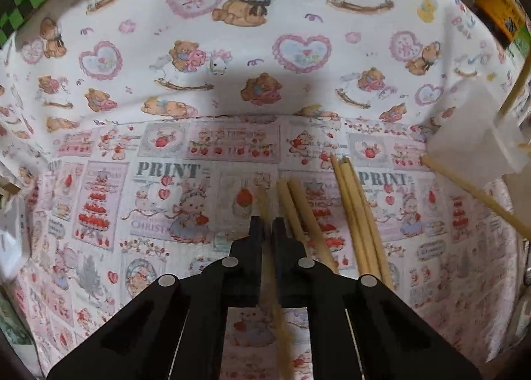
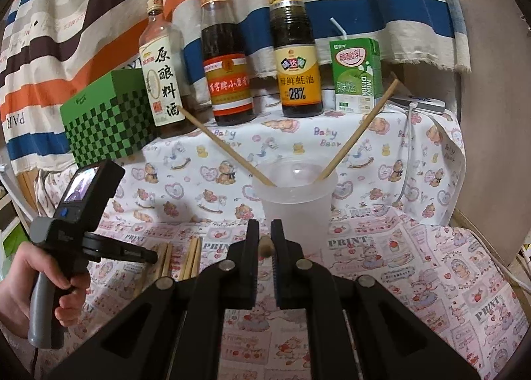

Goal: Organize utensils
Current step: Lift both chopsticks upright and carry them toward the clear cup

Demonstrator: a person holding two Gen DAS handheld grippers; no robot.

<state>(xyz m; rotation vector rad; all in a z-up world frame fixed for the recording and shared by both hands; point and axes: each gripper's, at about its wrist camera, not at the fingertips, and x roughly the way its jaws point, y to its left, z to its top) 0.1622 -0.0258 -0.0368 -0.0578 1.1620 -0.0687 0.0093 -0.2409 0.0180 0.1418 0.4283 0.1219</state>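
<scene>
My left gripper (image 1: 266,225) is shut on a wooden chopstick (image 1: 273,287) that runs lengthwise between its jaws, low over the printed cloth. Several loose chopsticks (image 1: 356,214) lie on the cloth just to its right; they also show in the right wrist view (image 2: 181,259). A translucent plastic cup (image 2: 295,201) stands on the cloth with two chopsticks (image 2: 229,149) leaning out of it to either side. My right gripper (image 2: 264,240) is shut on a chopstick end (image 2: 265,245), just in front of the cup. The left gripper also shows in the right wrist view (image 2: 146,255), held in a hand.
Three sauce bottles (image 2: 229,58), a green milk carton (image 2: 355,75) and a green checkered box (image 2: 106,118) stand along the back. A white device with a cable (image 2: 421,103) lies at the back right. The cup also shows at the left wrist view's right edge (image 1: 478,134).
</scene>
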